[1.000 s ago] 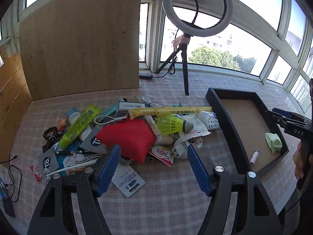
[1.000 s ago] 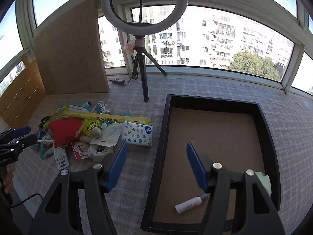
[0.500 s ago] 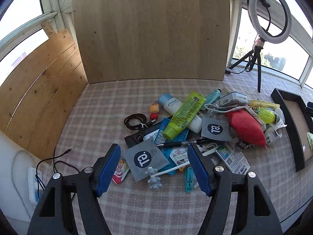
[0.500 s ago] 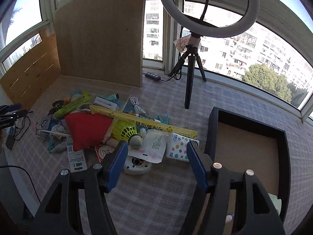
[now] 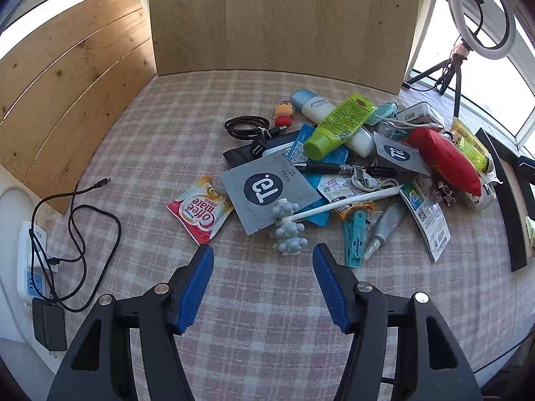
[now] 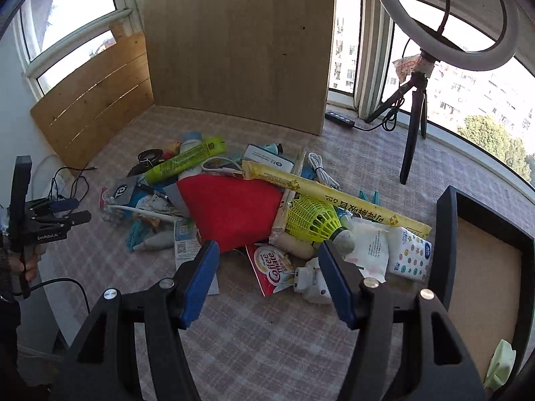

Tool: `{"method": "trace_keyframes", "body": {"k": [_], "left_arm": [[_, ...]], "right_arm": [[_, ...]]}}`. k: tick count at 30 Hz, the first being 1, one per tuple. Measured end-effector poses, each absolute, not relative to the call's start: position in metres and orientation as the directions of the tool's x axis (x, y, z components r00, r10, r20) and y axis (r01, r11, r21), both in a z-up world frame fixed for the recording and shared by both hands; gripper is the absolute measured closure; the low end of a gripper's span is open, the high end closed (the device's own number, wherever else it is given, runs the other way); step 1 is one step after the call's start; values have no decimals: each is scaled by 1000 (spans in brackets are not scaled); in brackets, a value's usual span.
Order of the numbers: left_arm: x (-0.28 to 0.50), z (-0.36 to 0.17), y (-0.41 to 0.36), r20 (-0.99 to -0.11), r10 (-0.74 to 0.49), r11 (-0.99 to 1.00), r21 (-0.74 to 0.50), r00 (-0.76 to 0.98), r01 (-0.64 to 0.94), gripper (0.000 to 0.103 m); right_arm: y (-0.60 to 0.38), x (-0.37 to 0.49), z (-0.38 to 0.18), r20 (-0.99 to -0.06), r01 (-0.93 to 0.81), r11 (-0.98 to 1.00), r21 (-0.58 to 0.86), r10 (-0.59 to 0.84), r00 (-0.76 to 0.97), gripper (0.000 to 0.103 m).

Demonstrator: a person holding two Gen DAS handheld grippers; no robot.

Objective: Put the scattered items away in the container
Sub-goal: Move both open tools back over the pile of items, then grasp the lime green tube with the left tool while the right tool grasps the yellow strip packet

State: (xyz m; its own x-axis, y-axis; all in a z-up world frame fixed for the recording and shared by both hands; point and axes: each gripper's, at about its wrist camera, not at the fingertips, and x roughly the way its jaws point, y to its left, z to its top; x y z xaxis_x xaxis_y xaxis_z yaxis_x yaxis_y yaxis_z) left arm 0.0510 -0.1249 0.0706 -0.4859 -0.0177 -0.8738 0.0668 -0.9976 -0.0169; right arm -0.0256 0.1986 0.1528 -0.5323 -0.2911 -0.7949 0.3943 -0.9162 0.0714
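Note:
A pile of scattered items lies on the checked tablecloth. In the left wrist view my left gripper (image 5: 262, 260) is open and empty, just in front of a grey knobbly roller with a white handle (image 5: 289, 230), a Coffee-mate sachet (image 5: 200, 209) and a grey sachet (image 5: 267, 190). In the right wrist view my right gripper (image 6: 269, 259) is open and empty, above a Coffee-mate sachet (image 6: 274, 267), beside a red pouch (image 6: 230, 210) and a yellow shuttlecock (image 6: 312, 219). The black tray (image 6: 448, 230) stands at the right with a pale green item (image 6: 501, 361) inside.
A ring light on a tripod (image 6: 414, 127) stands behind the pile. Wooden boards (image 5: 284, 20) close off the back and left. A power strip with black cables (image 5: 36, 250) lies at the table's left edge. The left gripper also shows in the right wrist view (image 6: 73, 210).
My left gripper swung left from the tray side to the pile's left end and came lower. My right gripper moved left from over the tray to over the pile's right part.

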Motion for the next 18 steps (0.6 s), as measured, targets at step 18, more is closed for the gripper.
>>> {"method": "trace_keyframes", "body": {"k": [18], "left_arm": [[-18,105,-34,-833,68,-974,63,-549,-217,44]], "right_arm": [[259,-79,146,-818,317,-948,-5,-178,-547,42]]}}
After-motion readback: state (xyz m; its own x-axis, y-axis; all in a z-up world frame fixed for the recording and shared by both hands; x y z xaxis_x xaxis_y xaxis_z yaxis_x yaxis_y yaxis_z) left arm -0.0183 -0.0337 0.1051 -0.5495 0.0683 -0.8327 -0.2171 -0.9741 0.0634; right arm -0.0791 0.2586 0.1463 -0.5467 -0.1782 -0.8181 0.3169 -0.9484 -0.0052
